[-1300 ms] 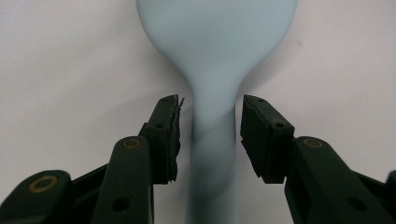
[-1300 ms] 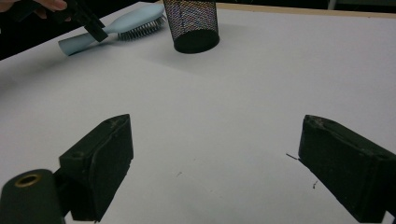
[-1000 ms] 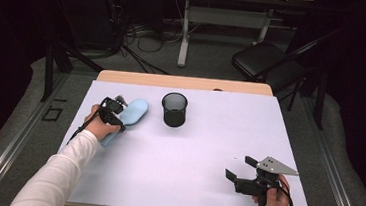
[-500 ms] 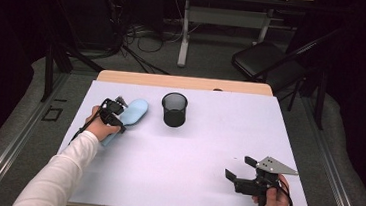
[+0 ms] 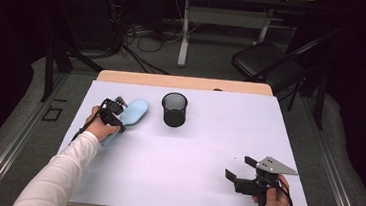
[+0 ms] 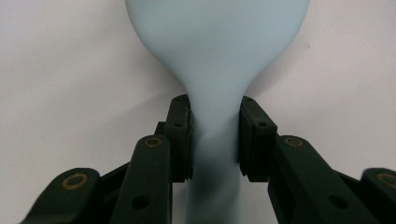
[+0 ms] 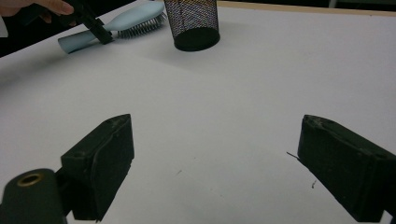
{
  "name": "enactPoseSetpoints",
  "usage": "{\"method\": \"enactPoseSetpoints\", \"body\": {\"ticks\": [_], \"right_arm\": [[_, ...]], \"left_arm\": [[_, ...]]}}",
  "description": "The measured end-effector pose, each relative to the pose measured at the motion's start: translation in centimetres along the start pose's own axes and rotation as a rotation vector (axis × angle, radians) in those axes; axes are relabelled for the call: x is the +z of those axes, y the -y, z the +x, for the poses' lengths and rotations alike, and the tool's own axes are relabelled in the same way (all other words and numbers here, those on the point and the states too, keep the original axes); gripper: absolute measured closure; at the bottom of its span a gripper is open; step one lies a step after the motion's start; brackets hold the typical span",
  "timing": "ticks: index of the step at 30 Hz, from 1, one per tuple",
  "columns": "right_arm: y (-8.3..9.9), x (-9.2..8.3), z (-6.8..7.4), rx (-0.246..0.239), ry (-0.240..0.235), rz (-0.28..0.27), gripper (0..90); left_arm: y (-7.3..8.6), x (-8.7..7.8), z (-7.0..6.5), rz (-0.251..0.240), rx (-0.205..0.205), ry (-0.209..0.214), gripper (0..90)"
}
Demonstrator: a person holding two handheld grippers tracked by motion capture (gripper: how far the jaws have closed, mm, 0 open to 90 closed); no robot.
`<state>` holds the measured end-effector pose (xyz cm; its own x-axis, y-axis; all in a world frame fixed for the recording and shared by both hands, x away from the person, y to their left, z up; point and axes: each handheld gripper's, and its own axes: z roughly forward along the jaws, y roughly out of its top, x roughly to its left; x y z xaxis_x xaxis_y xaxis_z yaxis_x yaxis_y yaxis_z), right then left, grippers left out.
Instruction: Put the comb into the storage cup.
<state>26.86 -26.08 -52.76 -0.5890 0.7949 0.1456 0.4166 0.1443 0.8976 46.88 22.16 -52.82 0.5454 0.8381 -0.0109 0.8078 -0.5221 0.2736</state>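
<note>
Over on the left of the table (image 5: 189,184), the left gripper (image 5: 115,111) has just been closing its jaws on the narrow handle of the pale blue hairbrush (image 5: 134,113); in the left gripper view both pads (image 6: 180,135) sit against the handle's sides, so it is clamped. That brush lies flat, bristles facing down, just left of the black mesh cup (image 5: 174,109). Nearer and to the right, the right gripper (image 5: 238,170) rests low over bare tabletop, jaws spread wide with nothing between them, well apart from the brush.
</note>
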Motion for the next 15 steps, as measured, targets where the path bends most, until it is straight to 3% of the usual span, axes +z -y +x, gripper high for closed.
{"method": "enactPoseSetpoints", "body": {"ticks": [15], "right_arm": [[0.0,-0.03,-0.01,-0.001,0.001,0.007,10.5]], "left_arm": [[0.13,-0.05,-0.18,-0.015,0.011,-0.013,69.4]]}}
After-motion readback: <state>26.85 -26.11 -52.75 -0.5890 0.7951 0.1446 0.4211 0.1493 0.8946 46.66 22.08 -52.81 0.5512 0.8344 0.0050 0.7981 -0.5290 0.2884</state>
